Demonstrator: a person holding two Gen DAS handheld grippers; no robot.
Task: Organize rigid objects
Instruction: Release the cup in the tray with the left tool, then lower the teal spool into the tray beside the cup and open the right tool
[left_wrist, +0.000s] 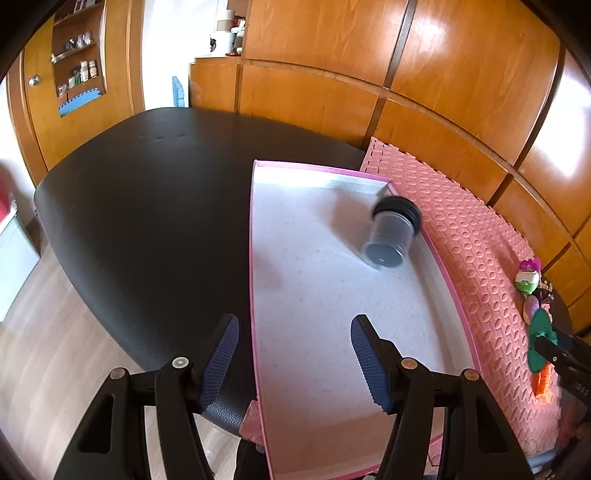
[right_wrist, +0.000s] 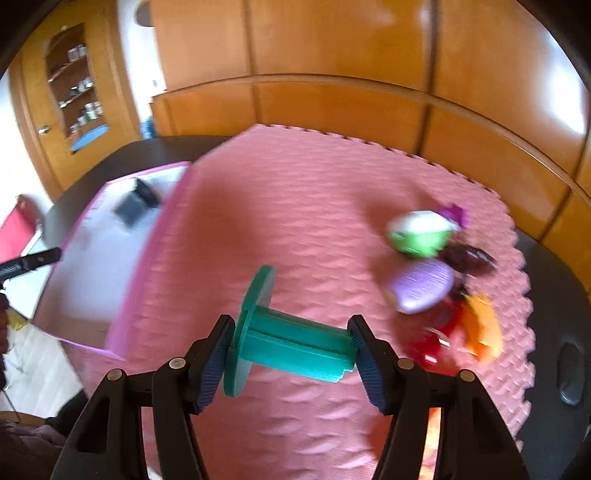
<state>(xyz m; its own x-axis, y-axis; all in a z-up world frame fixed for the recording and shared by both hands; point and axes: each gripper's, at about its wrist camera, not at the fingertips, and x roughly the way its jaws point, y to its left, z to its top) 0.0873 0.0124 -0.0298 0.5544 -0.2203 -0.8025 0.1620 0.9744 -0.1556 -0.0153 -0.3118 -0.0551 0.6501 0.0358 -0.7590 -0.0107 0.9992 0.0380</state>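
Note:
My left gripper (left_wrist: 293, 345) is open and empty, above the near left edge of a pink-rimmed tray (left_wrist: 255, 258). A dark jar with a black lid (left_wrist: 393, 232) lies on its side in the tray's far right corner, blurred. My right gripper (right_wrist: 291, 350) is shut on a green plastic spool (right_wrist: 291, 338) and holds it above the pink foam mat (right_wrist: 295, 206). The spool also shows at the right edge of the left wrist view (left_wrist: 541, 341). The tray (right_wrist: 122, 306) and jar (right_wrist: 135, 203) lie to the left in the right wrist view.
A cluster of small toys lies on the mat's right side: a green and white one (right_wrist: 421, 232), a purple oval (right_wrist: 421, 284), an orange one (right_wrist: 482, 328) and a red one (right_wrist: 430, 345). The black table (left_wrist: 147, 206) extends left. Wooden cabinets (left_wrist: 406, 74) stand behind.

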